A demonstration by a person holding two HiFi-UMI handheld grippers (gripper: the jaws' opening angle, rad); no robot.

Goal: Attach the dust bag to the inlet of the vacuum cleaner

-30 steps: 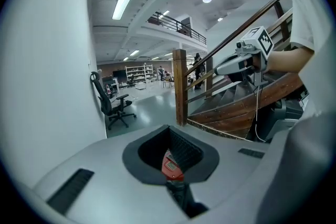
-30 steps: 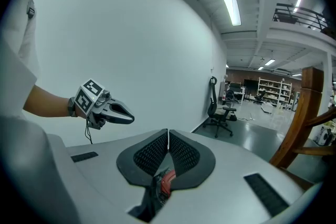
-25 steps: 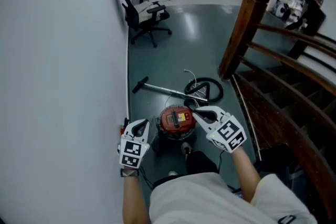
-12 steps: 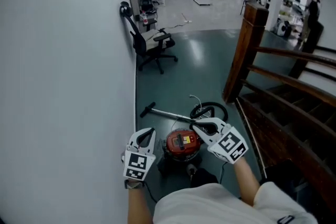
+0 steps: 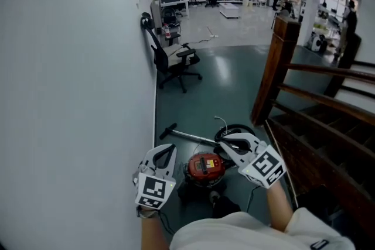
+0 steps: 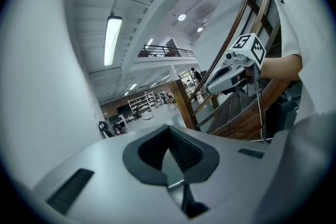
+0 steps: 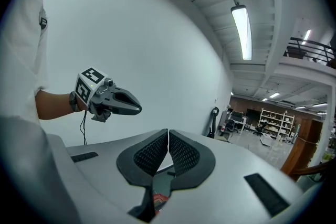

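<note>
Left tool: its jaws are sitting clenched together, the ribbed black pads meeting with nothing between them.
Right tool: its jaws are pressing shut as well, the dimpled black pads leaving only a hairline seam and gripping nothing.
Arm pose: the left forearm and the right forearm are reaching forward from a white shirt. They are holding the two tools side by side and well apart, pointing ahead and slightly downward.
Tool shells: smooth pale grey plastic is tapering into rounded beaks. Each tool is carrying a marker cube printed with black and white squares, facing up in the head view.
Vacuum cleaner: it is standing on the floor below and between the two tools. It is a round canister with a glossy red top, a dark handle and a dark lower body.
Hose: a black loop is lying just beyond the right tool's tips.
Wand: a thin metal tube with a dark end piece is lying slantwise on the floor, ahead of both tools.
Floor: dark green and glossy, it is reflecting the ceiling lights.
Wall: plain matte white, it is running close along the outer side of the left tool.
Stair railing: brown wood with a thick square post and slanted rails is rising to the right of the right tool.
Office chair: black with armrests, it is standing far ahead by the wall.
</note>
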